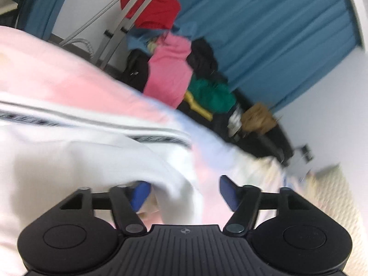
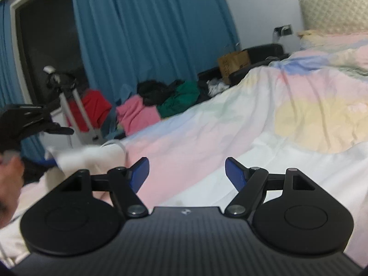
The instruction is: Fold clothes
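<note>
A white garment [image 1: 76,158] with a dark-and-grey striped band lies bunched on the bed, filling the left of the blurred left wrist view. My left gripper [image 1: 184,193] is open right over it, with a fold of the white cloth between the blue fingertips. In the right wrist view the same garment [image 2: 92,155] lies at the left, with the left gripper [image 2: 49,161] at its far-left edge. My right gripper [image 2: 186,172] is open and empty, above the pastel bedspread [image 2: 230,124].
A heap of clothes, pink [image 2: 135,115], green [image 2: 181,99], black and red, lies beyond the bed's far side by blue curtains [image 2: 149,27]. A metal stand [image 2: 78,115] rises there. A cardboard box [image 2: 233,63] and a pillow [image 2: 333,11] sit at the back right.
</note>
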### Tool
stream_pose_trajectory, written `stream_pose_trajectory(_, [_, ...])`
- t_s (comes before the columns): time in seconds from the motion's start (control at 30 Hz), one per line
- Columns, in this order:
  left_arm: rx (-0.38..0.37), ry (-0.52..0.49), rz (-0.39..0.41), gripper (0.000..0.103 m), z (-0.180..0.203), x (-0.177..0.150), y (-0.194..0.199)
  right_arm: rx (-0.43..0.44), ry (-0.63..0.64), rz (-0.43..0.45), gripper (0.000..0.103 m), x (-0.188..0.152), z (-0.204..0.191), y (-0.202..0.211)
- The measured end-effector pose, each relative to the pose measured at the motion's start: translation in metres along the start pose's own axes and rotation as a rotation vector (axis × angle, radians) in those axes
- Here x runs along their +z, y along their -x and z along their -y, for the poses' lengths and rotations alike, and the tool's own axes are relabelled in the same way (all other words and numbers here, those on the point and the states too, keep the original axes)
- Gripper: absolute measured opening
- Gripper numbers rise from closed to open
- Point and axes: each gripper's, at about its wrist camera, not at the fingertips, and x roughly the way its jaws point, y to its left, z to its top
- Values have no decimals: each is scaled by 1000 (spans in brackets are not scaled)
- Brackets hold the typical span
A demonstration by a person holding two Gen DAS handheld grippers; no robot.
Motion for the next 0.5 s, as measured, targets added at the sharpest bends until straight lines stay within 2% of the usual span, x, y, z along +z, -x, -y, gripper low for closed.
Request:
stream_pose_trajectory(0.07, [46, -91, 15, 83, -3, -14, 30, 28, 21, -35, 75, -4, -6, -5])
stream_pose_trajectory(0.17, [139, -220, 65, 85, -5, -45, 86, 108, 52, -99, 75, -9, -13, -9])
stream_pose_trajectory(0.23, [217, -264, 106, 87, -9, -76, 130, 158, 82, -138, 75, -15, -20, -10])
stream_pose_trajectory(0.33, [299, -274, 170, 88, -20, -125, 187, 225, 133, -197, 75, -25, -32, -11])
stream_pose_trajectory(0.4, [305, -264, 222, 89, -29, -153, 218, 264, 155, -216, 75, -31, -39, -10])
stream_pose_trajectory(0.5, [298, -220, 255, 90, -39, -167, 237, 305, 177, -228, 75, -35, -48, -7])
